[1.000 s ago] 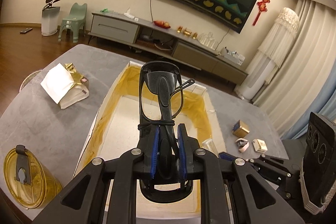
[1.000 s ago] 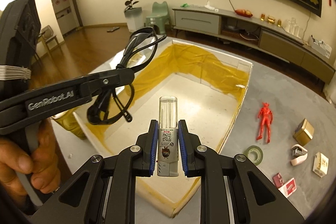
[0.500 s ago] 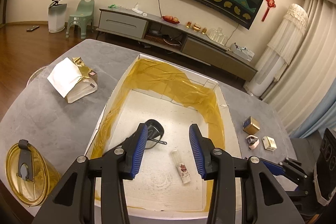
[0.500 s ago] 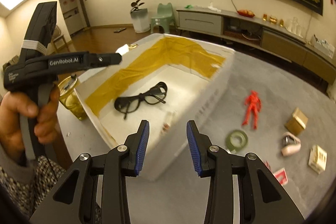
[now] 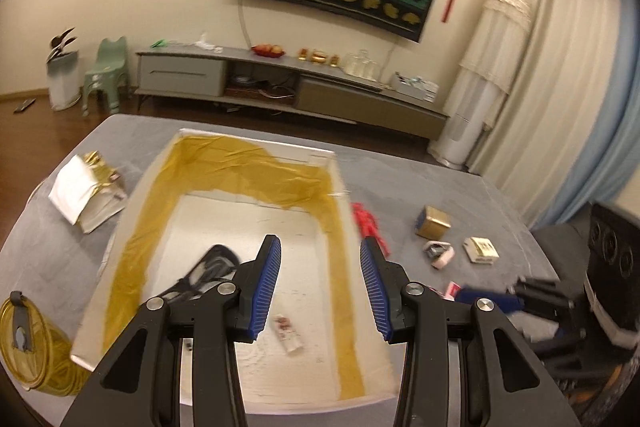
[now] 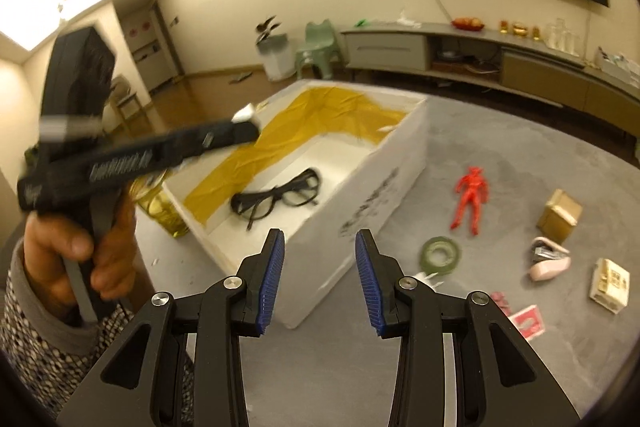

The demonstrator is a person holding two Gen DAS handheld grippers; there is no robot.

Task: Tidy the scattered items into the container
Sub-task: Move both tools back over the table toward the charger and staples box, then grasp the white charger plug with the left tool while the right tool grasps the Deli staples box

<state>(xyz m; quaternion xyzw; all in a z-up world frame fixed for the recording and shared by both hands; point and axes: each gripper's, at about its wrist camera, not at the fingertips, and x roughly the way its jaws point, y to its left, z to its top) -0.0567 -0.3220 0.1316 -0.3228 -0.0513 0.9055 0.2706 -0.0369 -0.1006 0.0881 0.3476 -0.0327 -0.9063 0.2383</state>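
Lying in white box [image 6: 372, 163] with yellow-taped walls, black glasses [image 6: 280, 193], both claws spread, empty.

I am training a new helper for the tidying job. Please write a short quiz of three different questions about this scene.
1. True or false: the glasses lie inside the white box.
2. The right tool is: A) open B) shut on the tape roll.
3. Which colour is the toy figure on the grey table?

Key: 1 true; 2 A; 3 red.
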